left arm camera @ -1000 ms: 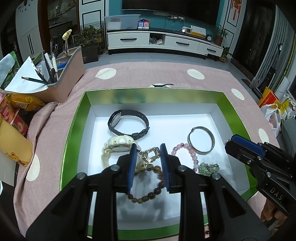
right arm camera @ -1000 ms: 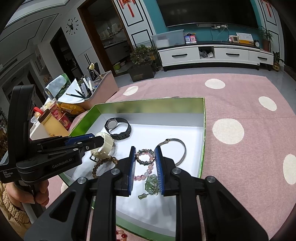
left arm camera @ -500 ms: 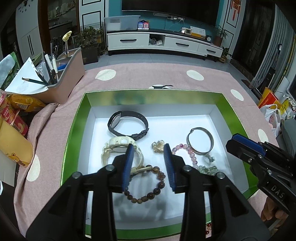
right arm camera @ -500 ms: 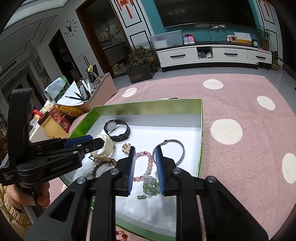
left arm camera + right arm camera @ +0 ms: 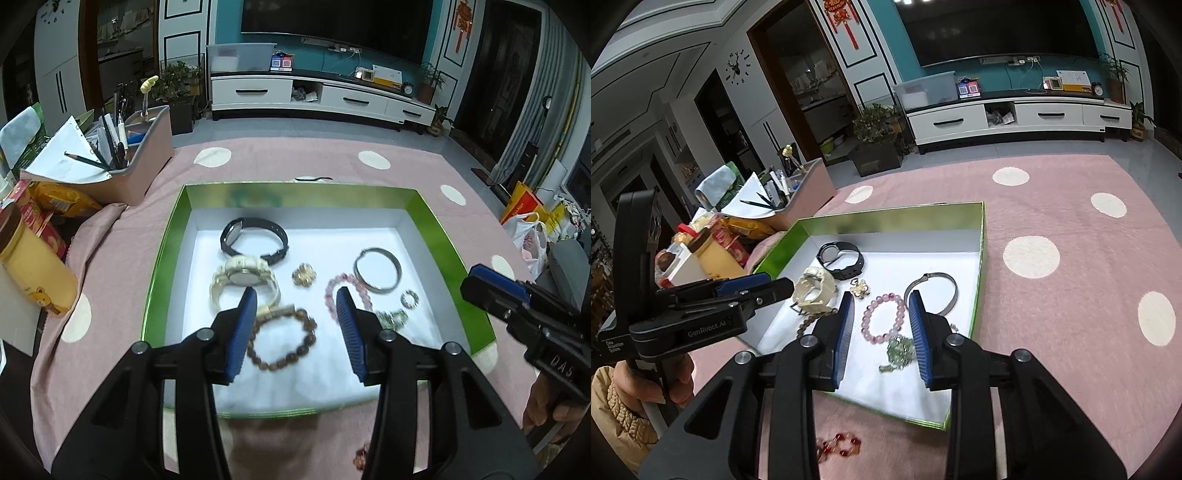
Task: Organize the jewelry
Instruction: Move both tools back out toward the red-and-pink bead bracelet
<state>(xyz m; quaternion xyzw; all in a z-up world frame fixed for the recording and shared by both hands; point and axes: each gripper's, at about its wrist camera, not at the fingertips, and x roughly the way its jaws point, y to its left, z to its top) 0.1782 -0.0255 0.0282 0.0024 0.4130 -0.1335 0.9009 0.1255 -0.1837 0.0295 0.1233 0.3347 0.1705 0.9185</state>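
A green box (image 5: 162, 266) with a white floor holds a black watch (image 5: 255, 236), a cream watch (image 5: 243, 277), a gold brooch (image 5: 304, 274), a silver bangle (image 5: 377, 269), a pink bead bracelet (image 5: 866, 317), a brown bead bracelet (image 5: 282, 341) and a green bead piece (image 5: 901, 350). My left gripper (image 5: 295, 299) hovers over the box's near left part. Its jaws are opening, with nothing between them. My right gripper (image 5: 881, 295) hovers over the pink bracelet and green piece; its jaws are opening too, and hold nothing.
A red bead string (image 5: 842, 445) lies on the pink dotted cloth just outside the box's near edge. A pink organizer with pens (image 5: 122, 166), a yellow jar (image 5: 33, 266) and snack packets stand to the left. A small ring (image 5: 410, 298) lies near the bangle.
Both grippers drew back and up from the box floor, and their jaws widened. The left one let go of the gold brooch, which now lies beside the cream watch.
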